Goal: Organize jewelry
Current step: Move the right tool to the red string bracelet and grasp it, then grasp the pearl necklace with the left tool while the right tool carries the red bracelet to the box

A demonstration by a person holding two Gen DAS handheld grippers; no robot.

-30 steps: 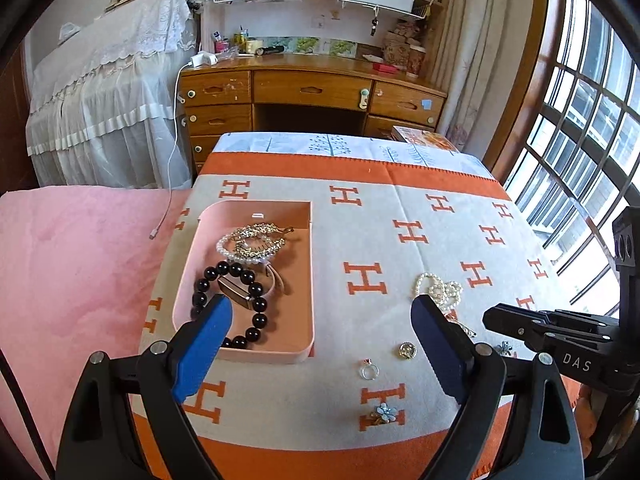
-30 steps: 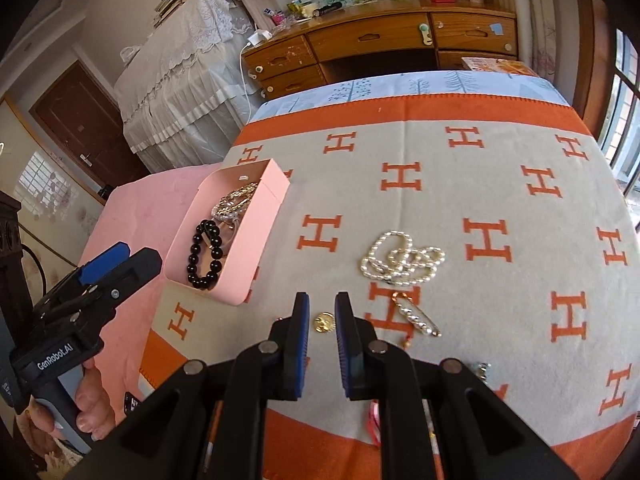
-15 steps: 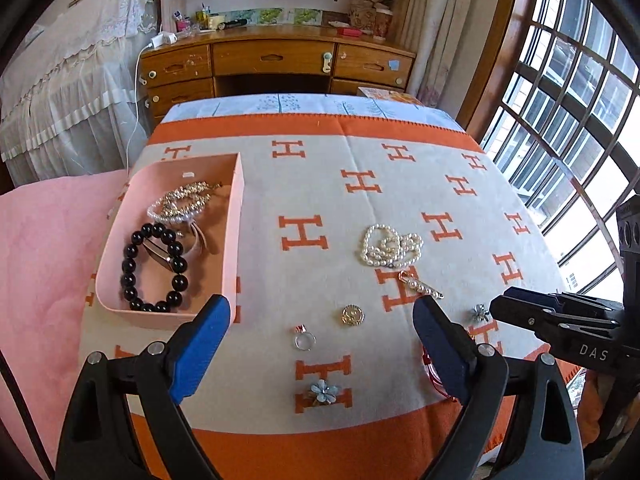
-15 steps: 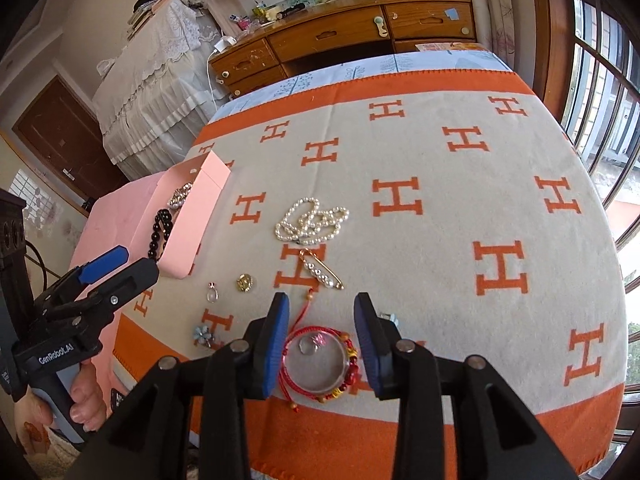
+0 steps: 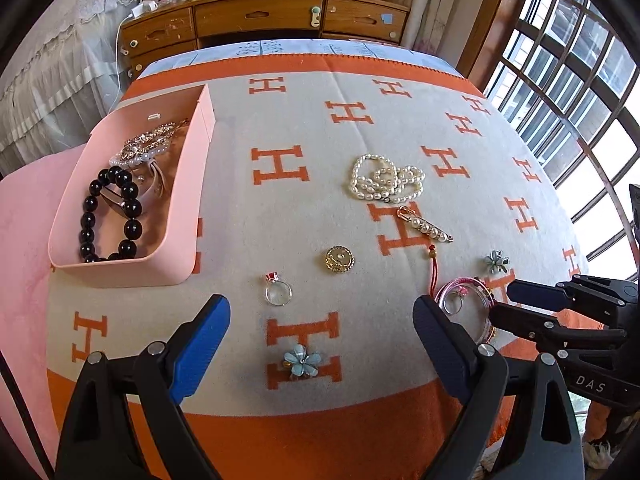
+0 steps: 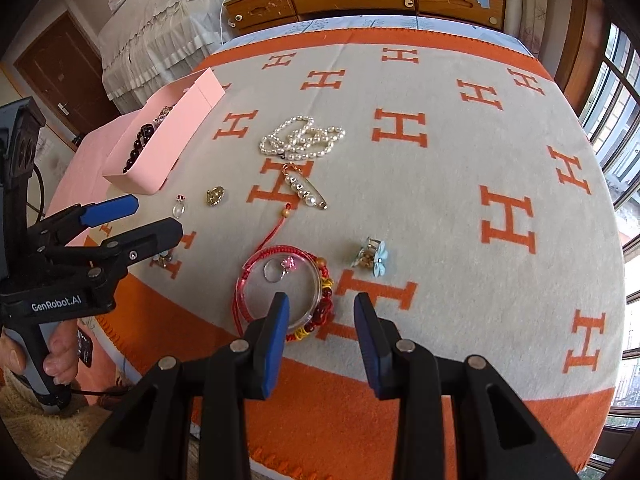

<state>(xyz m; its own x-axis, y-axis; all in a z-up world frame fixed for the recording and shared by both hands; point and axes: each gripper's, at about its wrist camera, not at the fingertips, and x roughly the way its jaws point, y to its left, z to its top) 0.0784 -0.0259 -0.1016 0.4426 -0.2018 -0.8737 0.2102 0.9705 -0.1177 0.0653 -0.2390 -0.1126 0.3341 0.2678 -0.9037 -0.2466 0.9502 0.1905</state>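
Observation:
A pink tray (image 5: 182,216) (image 6: 172,144) at the left holds a black bead bracelet (image 5: 128,208) and pearl and gold pieces. Loose on the orange-and-cream blanket lie a pearl necklace (image 5: 386,180) (image 6: 302,140), a pearl pin (image 5: 426,226) (image 6: 306,192), a gold brooch (image 5: 339,259) (image 6: 215,195), a clear ring (image 5: 278,290) (image 6: 179,206), two blue flower clips (image 5: 302,360) (image 6: 374,258) and a red cord bracelet around a clear bangle (image 6: 280,284) (image 5: 470,308). My right gripper (image 6: 322,320) is open, just above the bangle's near right edge. My left gripper (image 5: 320,332) is open and empty above the front edge.
A pink cloth (image 5: 24,240) lies left of the blanket. A wooden desk with drawers (image 5: 260,20) stands behind the table. Barred windows (image 5: 580,80) run along the right. A lace-covered piece of furniture (image 6: 160,28) stands at the back left.
Both grippers have moved forward and lower over the blanket. My right gripper's jaws went from nearly shut to wide open and came over the red bracelet. The jewelry has not moved.

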